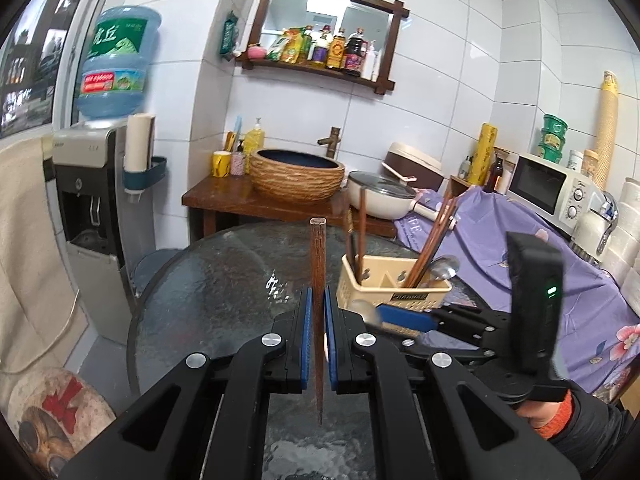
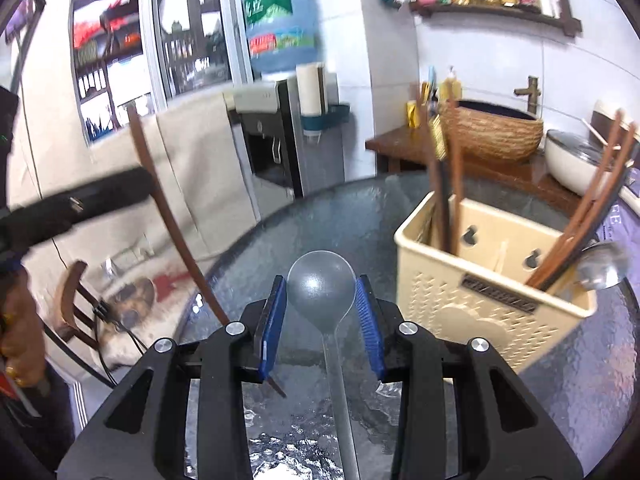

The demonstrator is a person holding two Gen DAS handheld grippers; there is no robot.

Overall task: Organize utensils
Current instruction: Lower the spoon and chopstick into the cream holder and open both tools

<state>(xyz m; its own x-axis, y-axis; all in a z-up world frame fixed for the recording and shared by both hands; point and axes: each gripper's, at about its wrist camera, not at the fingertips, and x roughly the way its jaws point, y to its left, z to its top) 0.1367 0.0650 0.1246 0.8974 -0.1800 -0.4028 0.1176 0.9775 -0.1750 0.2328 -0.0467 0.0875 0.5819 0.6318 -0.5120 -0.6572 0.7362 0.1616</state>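
Pinching one chopstick (image 1: 317,300) upright, left claw (image 1: 318,336) hovers beside the caddy (image 1: 392,292); right claw (image 2: 320,320) spread around the spoon (image 2: 322,294) lying on the surface (image 2: 580,400). Thin stick may pivot, missing its compartment.

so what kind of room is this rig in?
Looks like a small home kitchen or dining corner: microwave, lidded pot, condiment shelf and water dispenser ring the glass table with its utensil basket.
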